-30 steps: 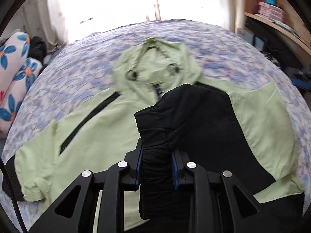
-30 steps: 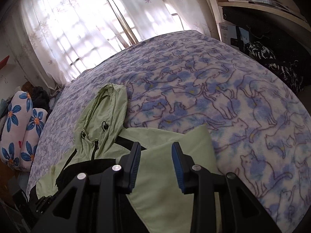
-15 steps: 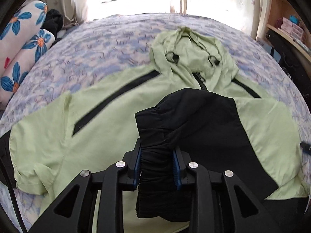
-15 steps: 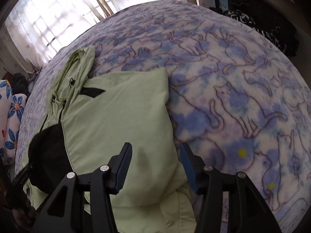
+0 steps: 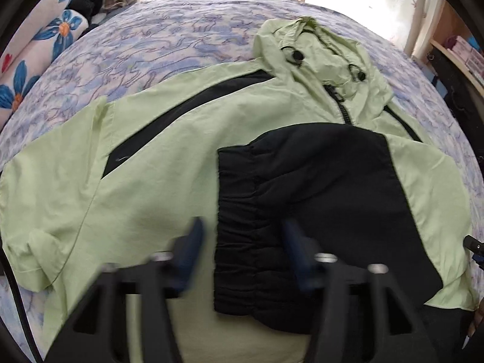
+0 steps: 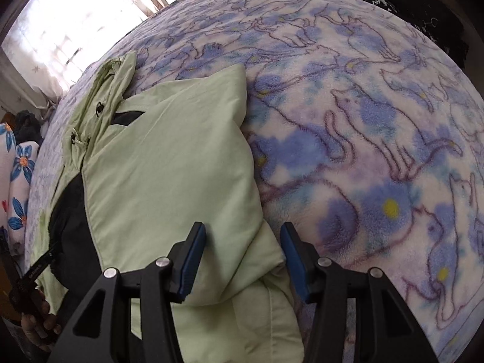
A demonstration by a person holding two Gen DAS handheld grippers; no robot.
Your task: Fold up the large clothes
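Observation:
A light green hooded jacket [image 5: 127, 187] with black panels lies spread face up on the bed, hood [image 5: 317, 51] at the far side. Its right sleeve is folded across the chest, and the black cuff [image 5: 242, 242] lies flat on the body. My left gripper [image 5: 242, 251] is open, with the cuff lying loose between its fingers. In the right wrist view the folded green sleeve [image 6: 169, 163] lies at the jacket's right edge. My right gripper [image 6: 242, 254] is open and empty over that fold's near corner.
The bed is covered by a blue and purple cat-print blanket [image 6: 363, 127]. Floral pillows [image 5: 33, 51] lie at the far left. A wooden shelf [image 5: 462, 57] stands at the right. Bright curtained windows are behind the bed. The other hand-held gripper [image 6: 33, 275] shows at the left edge.
My left gripper has opened and let go of the black cuff, which now lies on the jacket. My right gripper has moved down closer over the folded sleeve's edge.

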